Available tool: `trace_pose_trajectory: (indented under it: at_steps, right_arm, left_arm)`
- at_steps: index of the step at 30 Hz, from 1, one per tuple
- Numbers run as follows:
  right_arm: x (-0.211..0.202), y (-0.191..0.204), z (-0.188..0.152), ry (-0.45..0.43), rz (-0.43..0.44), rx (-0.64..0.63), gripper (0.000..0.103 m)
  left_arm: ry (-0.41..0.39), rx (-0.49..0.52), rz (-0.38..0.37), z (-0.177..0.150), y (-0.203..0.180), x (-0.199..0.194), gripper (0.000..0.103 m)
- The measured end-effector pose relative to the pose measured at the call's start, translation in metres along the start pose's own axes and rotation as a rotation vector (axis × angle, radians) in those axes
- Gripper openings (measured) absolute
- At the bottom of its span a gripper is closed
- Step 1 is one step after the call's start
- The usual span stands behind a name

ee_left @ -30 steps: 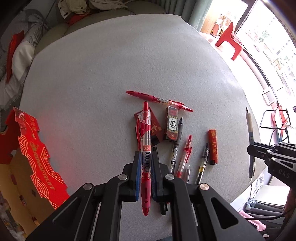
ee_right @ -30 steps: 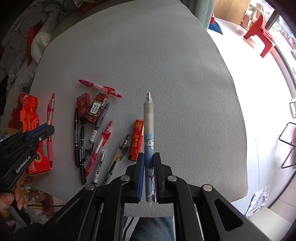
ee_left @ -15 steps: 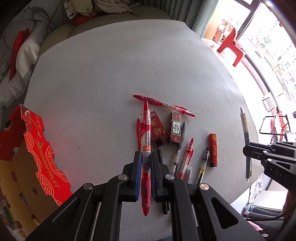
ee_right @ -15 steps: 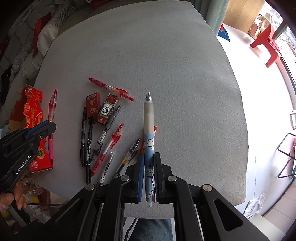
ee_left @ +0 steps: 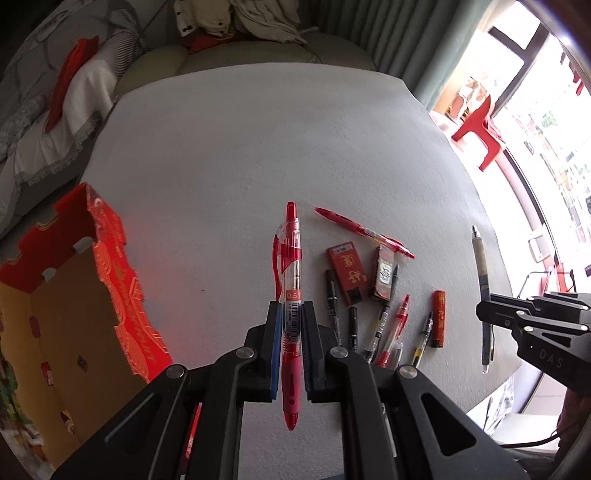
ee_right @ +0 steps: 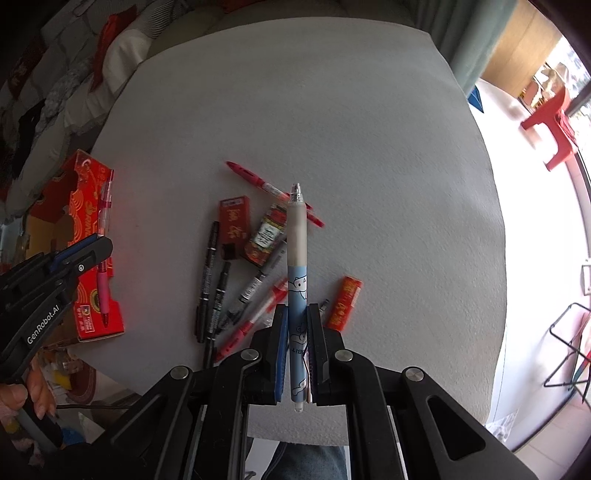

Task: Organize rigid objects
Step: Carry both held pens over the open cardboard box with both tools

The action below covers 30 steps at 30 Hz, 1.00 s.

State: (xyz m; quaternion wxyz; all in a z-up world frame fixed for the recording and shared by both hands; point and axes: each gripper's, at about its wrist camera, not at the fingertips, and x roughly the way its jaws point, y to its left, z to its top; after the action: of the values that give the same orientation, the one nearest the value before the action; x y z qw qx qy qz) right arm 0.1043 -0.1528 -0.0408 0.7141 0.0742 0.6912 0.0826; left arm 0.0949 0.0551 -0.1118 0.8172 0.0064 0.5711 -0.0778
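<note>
My left gripper (ee_left: 291, 314) is shut on a red gel pen (ee_left: 290, 266), held lengthwise above the grey table (ee_left: 258, 147). From the right wrist view the left gripper (ee_right: 88, 251) hangs with the red pen (ee_right: 105, 210) over the open red cardboard box (ee_right: 86, 206). My right gripper (ee_right: 296, 314) is shut on a blue pen with a frosted cap (ee_right: 296, 240), above a scatter of pens and small red boxes (ee_right: 232, 225). In the left wrist view the box (ee_left: 110, 266) lies to the left and the right gripper (ee_left: 532, 325) to the right.
Several pens (ee_left: 369, 328), a loose red pen (ee_left: 364, 232), two small boxes (ee_left: 347, 273) and a red tube (ee_left: 438, 321) lie near the table's front edge. A sofa with clothes (ee_left: 240, 22) stands behind. A red chair (ee_left: 480, 125) stands by the window.
Both grippers have moved left and slightly up, each with its pen. The red box has come closer in the left wrist view. The pile has slid rightward in both views.
</note>
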Motion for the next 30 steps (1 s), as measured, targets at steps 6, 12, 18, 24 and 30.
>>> trace_pose_trajectory:
  at_steps: [6, 12, 18, 24, 30]
  right_arm:
    - [-0.005, 0.045, 0.020, -0.021, 0.025, -0.107, 0.011]
    - [-0.008, 0.106, 0.037, -0.041, 0.068, -0.233, 0.011]
    - [-0.010, 0.155, 0.043, -0.051, 0.108, -0.335, 0.011]
    - [-0.010, 0.202, 0.047, -0.051, 0.158, -0.424, 0.011]
    - [-0.002, 0.255, 0.050, -0.036, 0.214, -0.522, 0.011]
  left_arm:
    - [-0.035, -0.095, 0.024, -0.006, 0.037, -0.018, 0.010]
    - [-0.055, -0.203, 0.059, -0.020, 0.080, -0.038, 0.010]
    - [-0.080, -0.293, 0.084, -0.033, 0.116, -0.055, 0.010]
    - [-0.096, -0.398, 0.135, -0.051, 0.156, -0.071, 0.010]
    - [-0.067, -0.509, 0.207, -0.066, 0.201, -0.075, 0.010]
